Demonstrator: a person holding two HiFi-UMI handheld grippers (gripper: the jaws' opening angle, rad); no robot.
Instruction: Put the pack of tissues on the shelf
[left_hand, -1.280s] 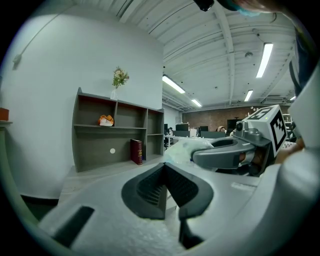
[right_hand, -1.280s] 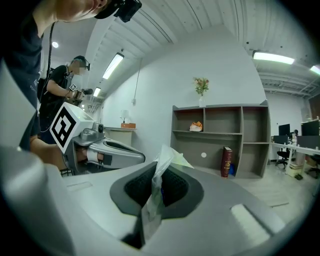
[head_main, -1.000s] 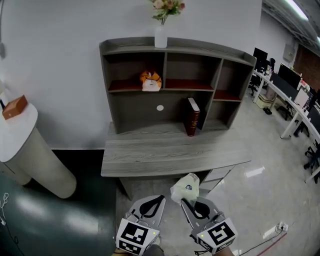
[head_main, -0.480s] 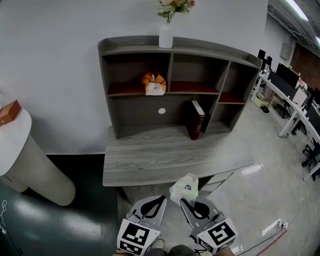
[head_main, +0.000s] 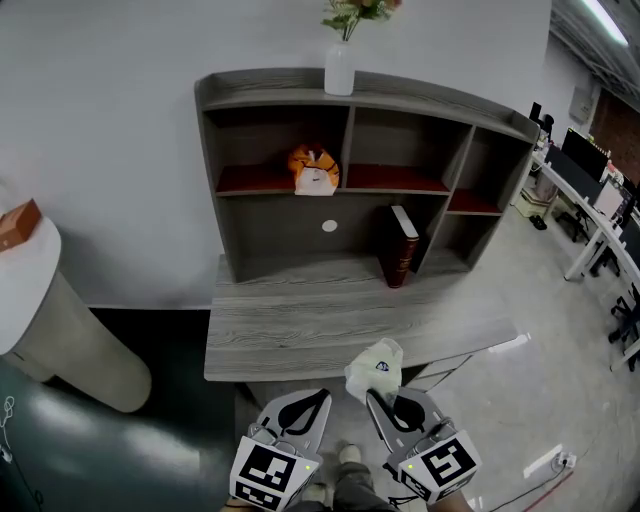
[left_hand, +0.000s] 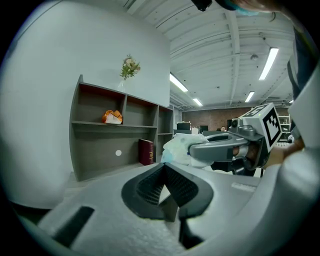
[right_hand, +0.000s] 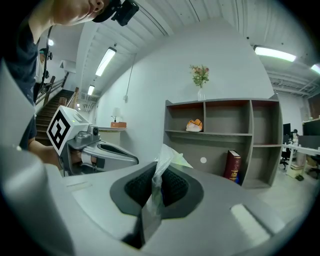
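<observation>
Grey desk (head_main: 330, 330) under shelf (head_main: 280, 232), white wall (head_main: 100, 120)

Wears a dark top (right_hand: 21, 60) and pale shoes (head_main: 348, 455). Shows smooth grey moulded shells on left gripper (head_main: 318, 395) and right gripper (head_main: 371, 398), black ribbed fingers (left_hand: 150, 186) inside, a cube (head_main: 268, 472) with black-and-white square markers behind each, plus a small green light (head_main: 303, 466).

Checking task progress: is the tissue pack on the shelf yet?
No, off it. The tissue pack is pinched in the right claw, short of the shelf.
</observation>
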